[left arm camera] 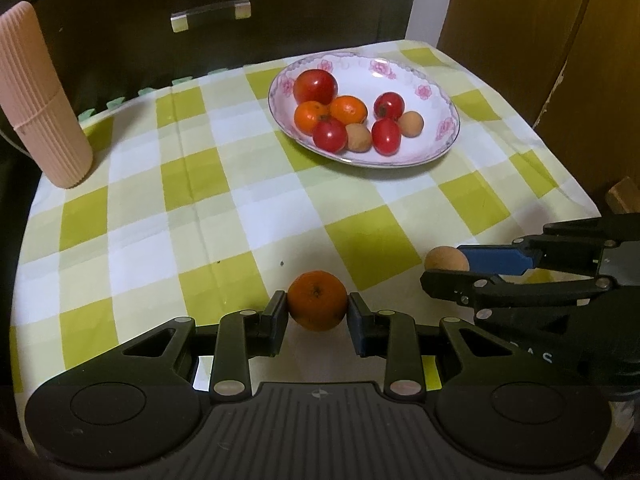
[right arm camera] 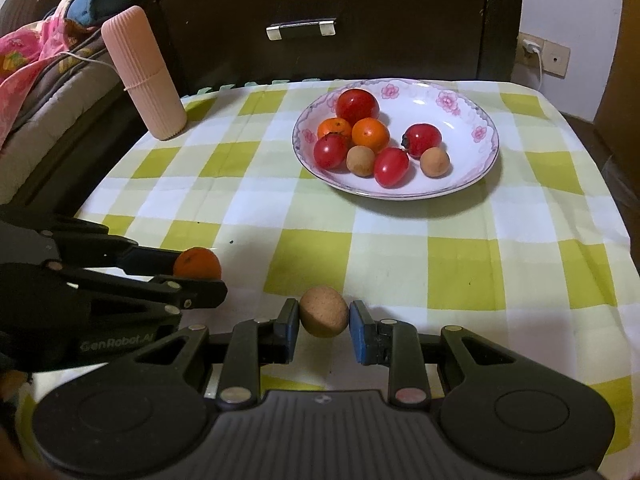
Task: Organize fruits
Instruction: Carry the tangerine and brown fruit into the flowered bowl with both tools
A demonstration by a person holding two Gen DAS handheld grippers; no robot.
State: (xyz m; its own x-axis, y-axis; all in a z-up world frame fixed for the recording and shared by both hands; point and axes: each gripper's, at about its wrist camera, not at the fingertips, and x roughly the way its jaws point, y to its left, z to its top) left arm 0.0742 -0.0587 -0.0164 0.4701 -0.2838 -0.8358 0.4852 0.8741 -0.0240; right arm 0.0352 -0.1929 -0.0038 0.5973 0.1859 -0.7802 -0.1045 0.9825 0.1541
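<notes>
My left gripper (left arm camera: 318, 308) is shut on an orange mandarin (left arm camera: 317, 300) just above the checked cloth; the same mandarin (right arm camera: 197, 263) shows at the left of the right wrist view. My right gripper (right arm camera: 324, 320) is shut on a small tan round fruit (right arm camera: 323, 311), which also appears at the right of the left wrist view as the tan fruit (left arm camera: 446, 259). Farther back stands a white floral plate (left arm camera: 404, 70) holding several tomatoes, two mandarins and two tan fruits; in the right wrist view the plate (right arm camera: 452, 188) sits at centre right.
A ribbed pink cylinder (left arm camera: 38, 100) stands at the cloth's back left corner, seen too as the cylinder (right arm camera: 146, 76). A dark drawer front with a metal handle (right arm camera: 301, 28) rises behind the table. Bedding (right arm camera: 36, 60) lies to the left; cardboard (left arm camera: 560, 40) stands right.
</notes>
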